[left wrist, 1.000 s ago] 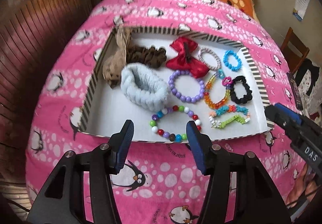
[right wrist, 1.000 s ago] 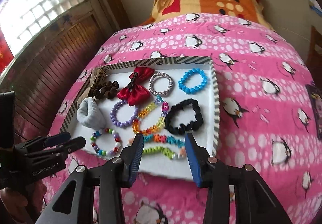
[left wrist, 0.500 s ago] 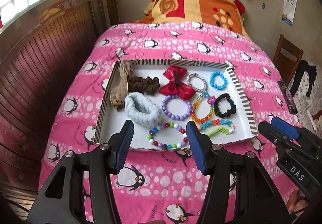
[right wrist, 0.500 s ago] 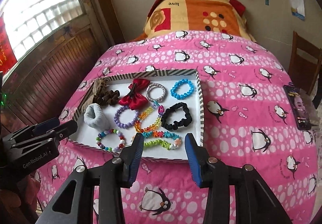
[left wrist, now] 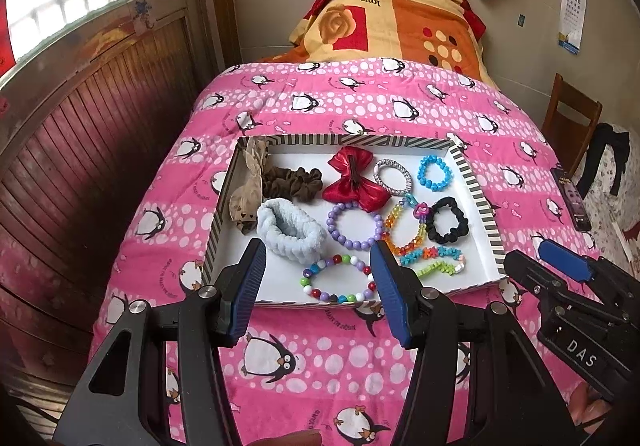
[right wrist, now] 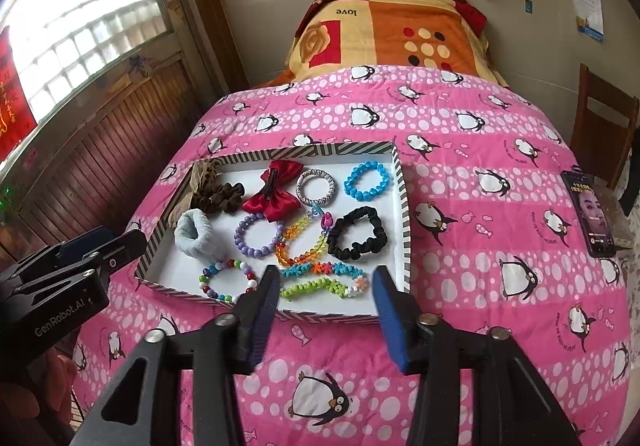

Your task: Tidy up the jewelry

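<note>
Jewelry and hair ties lie spread in a striped-rim tray (left wrist: 478, 201) on the pink penguin bedspread (left wrist: 360, 101), a multicolour bead bracelet (left wrist: 338, 280) nearest its front edge. Left gripper (left wrist: 318, 286) and right gripper (right wrist: 326, 304) hover just before that edge, both wide open, holding nothing.

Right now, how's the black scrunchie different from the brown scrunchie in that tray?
The black scrunchie lies open as a ring, its hole showing the tray's white floor; the brown scrunchie is bunched, with no clear hole. The black one sits alone near the tray's right wall; the brown one sits at the far left, touching the tan bow. Both are ruffled fabric, lying inside the striped tray.
</note>
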